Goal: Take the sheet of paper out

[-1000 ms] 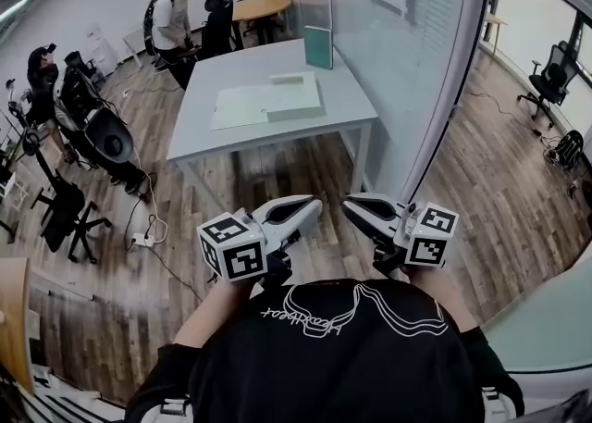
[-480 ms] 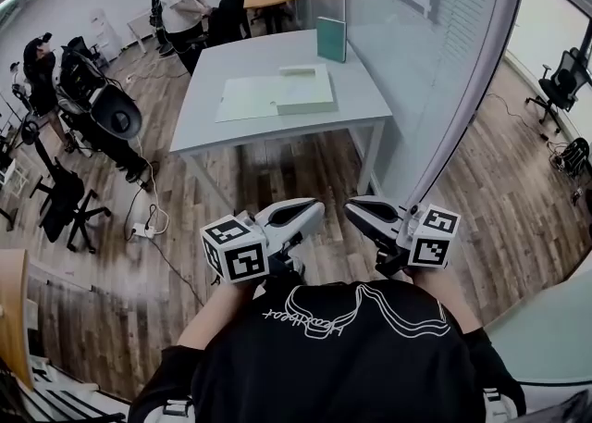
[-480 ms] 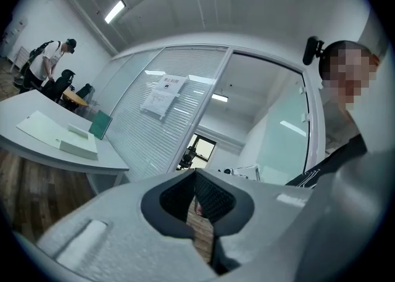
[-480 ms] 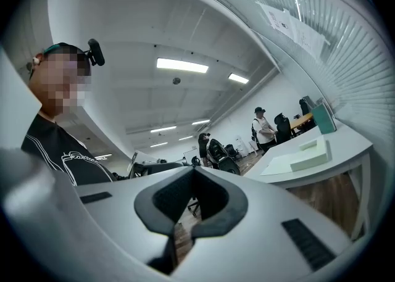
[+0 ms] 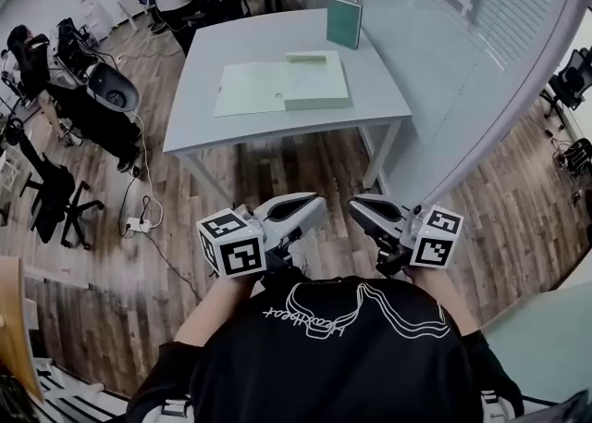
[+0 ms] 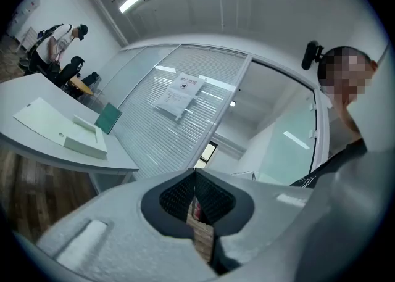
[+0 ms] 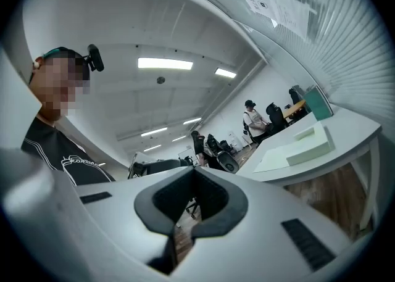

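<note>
Inspection of your person and rig:

- **Clothing:** You wear a black T-shirt (image 5: 342, 366) with short sleeves (image 5: 166, 377). It carries a white line drawing and script (image 5: 356, 305) on the chest, just behind the grippers.
- **Head mount:** A small black camera (image 6: 311, 56) is fixed at your head.
- **Gripper shells:** The left gripper (image 5: 315, 205) and right gripper (image 5: 355, 206) have smooth white moulded shells. Dark rectangular inlays (image 7: 305, 242) are set into the right shell.
- **Pads:** The pads (image 6: 176, 195) are black and finely ribbed.
- **Marker cubes:** At the rear of the left gripper sits a white cube (image 5: 231, 243) with black square markers. The right cube (image 5: 435, 238) matches it.
</note>
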A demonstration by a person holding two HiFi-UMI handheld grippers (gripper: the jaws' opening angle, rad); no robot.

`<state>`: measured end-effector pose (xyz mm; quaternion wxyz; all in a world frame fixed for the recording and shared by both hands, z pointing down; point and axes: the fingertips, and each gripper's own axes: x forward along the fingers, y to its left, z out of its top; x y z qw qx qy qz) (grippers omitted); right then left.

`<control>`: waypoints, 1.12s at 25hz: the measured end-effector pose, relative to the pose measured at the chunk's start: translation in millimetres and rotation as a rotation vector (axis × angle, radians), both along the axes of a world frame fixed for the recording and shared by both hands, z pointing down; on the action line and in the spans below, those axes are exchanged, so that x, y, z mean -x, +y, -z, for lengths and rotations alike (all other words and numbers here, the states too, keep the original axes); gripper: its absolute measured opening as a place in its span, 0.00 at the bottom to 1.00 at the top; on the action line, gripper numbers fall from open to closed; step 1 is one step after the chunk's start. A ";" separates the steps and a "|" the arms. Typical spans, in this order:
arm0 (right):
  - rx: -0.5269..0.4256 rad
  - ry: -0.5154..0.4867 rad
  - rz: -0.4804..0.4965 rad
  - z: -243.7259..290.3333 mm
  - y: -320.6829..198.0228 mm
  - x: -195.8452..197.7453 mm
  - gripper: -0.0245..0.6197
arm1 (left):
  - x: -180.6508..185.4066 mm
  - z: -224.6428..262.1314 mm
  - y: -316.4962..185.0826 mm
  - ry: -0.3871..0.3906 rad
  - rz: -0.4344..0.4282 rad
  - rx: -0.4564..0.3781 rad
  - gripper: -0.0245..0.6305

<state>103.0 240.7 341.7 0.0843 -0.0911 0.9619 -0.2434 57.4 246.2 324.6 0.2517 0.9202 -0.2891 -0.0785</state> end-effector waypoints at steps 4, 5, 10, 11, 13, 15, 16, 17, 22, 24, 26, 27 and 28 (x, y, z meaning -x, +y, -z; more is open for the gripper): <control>0.036 0.000 -0.011 -7.6 -52.2 31.7 0.05 | 27.0 -5.5 -53.9 -0.010 -0.023 0.036 0.06; 0.051 0.001 -0.015 -10.4 -64.1 40.0 0.05 | 33.9 -9.1 -66.0 -0.012 -0.031 0.055 0.06; 0.111 -0.004 -0.040 -16.2 -119.3 80.4 0.05 | 72.4 -20.7 -121.8 -0.008 -0.077 0.132 0.06; 0.118 0.002 -0.041 -18.6 -128.9 88.9 0.05 | 81.3 -23.6 -131.7 0.000 -0.082 0.144 0.06; 0.131 0.018 -0.041 -24.1 -148.3 108.2 0.05 | 102.4 -29.6 -151.0 0.018 -0.085 0.167 0.06; 0.142 0.030 -0.039 -27.5 -167.6 128.7 0.05 | 124.6 -34.2 -169.6 0.031 -0.083 0.184 0.06; 0.145 0.036 -0.042 -28.4 -176.8 137.6 0.05 | 134.2 -35.5 -178.5 0.036 -0.085 0.190 0.06; 0.146 0.041 -0.047 -28.8 -185.7 145.2 0.05 | 142.3 -36.4 -187.2 0.042 -0.090 0.193 0.06; 0.140 0.053 -0.078 -31.1 -221.6 170.4 0.05 | 171.2 -39.3 -223.1 0.080 -0.121 0.196 0.06; 0.140 0.063 -0.094 -33.6 -231.2 173.0 0.05 | 176.5 -42.3 -233.5 0.095 -0.137 0.201 0.06; 0.147 0.073 -0.115 -37.4 -238.8 170.8 0.05 | 178.2 -47.8 -242.4 0.099 -0.151 0.213 0.06; 0.151 0.077 -0.126 -38.6 -241.9 169.0 0.05 | 178.6 -49.4 -246.6 0.102 -0.157 0.218 0.06; 0.155 0.079 -0.138 -38.9 -244.5 167.5 0.05 | 179.2 -49.5 -250.5 0.107 -0.161 0.221 0.06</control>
